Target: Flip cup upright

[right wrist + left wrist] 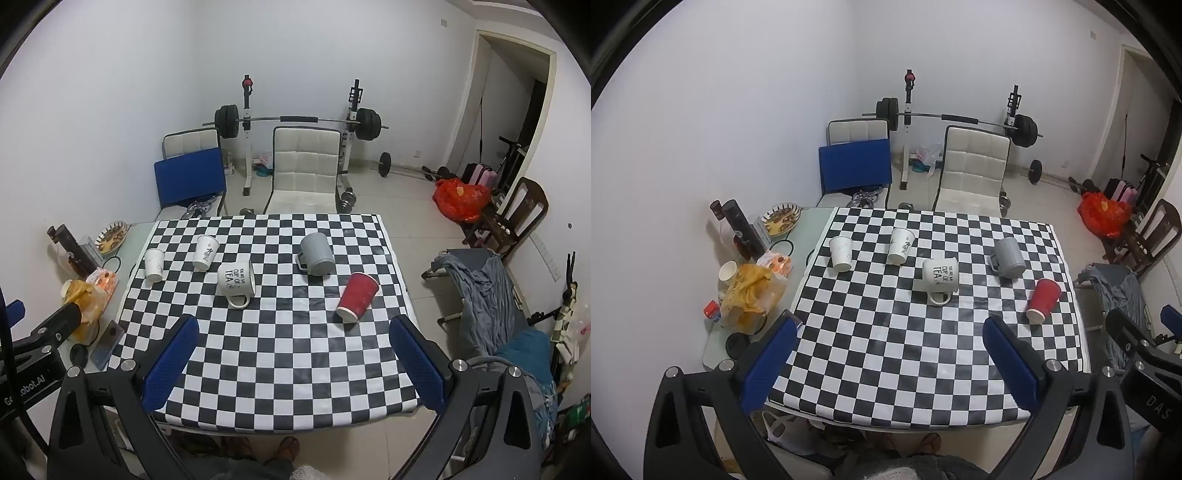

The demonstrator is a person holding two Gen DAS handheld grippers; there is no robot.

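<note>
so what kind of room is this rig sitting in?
Most likely a spare room at home, doubling as dining space and gym. A table under a checkered cloth holds five upside-down cups, padded dining chairs stand behind it, and a barbell on a rack sits against the wall.

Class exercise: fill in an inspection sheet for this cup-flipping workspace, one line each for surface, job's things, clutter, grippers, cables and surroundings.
Surface: checkered tablecloth over a table, front half bare.
Job's things: five cups, all upside down: two white paper cups, white "CUP OF TEA" mug, grey mug, red paper cup tilted.
Clutter: on the table's uncovered left strip, dark bottle, food plate, yellow bag, upright paper cup.
Grippers: left gripper and right gripper hover over the near edge, jaws wide apart, holding nothing.
Cables: nothing seen.
Surroundings: barbell rack, white chair, blue board, orange bag.
</note>
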